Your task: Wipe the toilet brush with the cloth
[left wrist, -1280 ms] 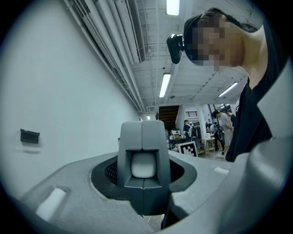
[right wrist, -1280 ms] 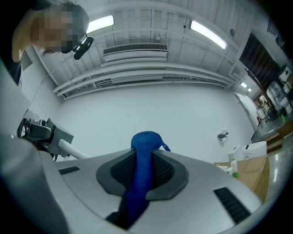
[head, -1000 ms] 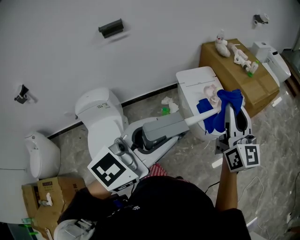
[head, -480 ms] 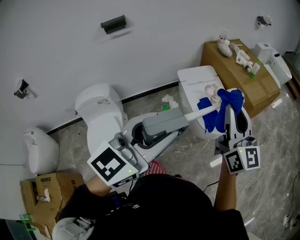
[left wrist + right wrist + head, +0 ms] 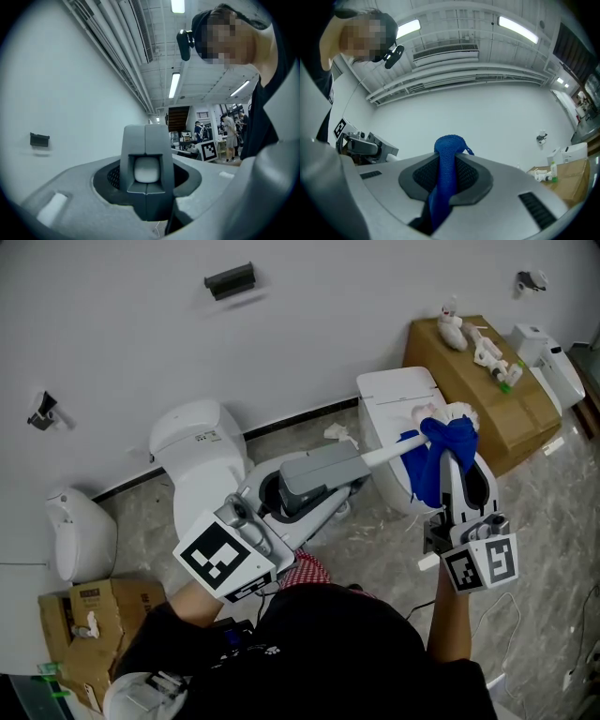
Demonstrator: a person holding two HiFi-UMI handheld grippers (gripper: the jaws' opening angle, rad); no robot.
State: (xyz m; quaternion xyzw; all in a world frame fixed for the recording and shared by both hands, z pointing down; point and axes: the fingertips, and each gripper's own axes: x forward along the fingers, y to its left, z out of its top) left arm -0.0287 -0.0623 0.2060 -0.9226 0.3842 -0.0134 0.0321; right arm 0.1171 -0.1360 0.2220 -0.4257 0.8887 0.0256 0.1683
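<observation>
**Item: brush wipe, in progress**

- **Left gripper**: jaws closed on the butt end of the brush handle. Its own view shows the rounded white end seated between them. It holds the brush roughly level, above the open toilet, pointing toward the person's right.
- **Brush**: in the air, touching neither floor nor fixture. The white shaft runs from the left gripper toward the pale head, which sits over a boxy white unit.
- **Right gripper**: jaws clamped on a fold of the cloth, which fills the gap between them in its own view.
- **Cloth**: blue, bunched and draped over the shaft just short of the head, with loose folds hanging below. It touches the brush. Whether it fully encircles the shaft cannot be told.
- **Surroundings**: marbled floor; a cardboard box with small items on it, well apart from the work.

**Progress (judgement):**
- Both grasps are made and the cloth is on the brush, so wiping looks to be under way at the head end.
- No view shows how much of the shaft is already clean.
- The bare stretch between the cloth and the left gripper seems still to be covered, and perhaps the head too.
- The end inside the left jaws cannot be reached without regrasping.
</observation>
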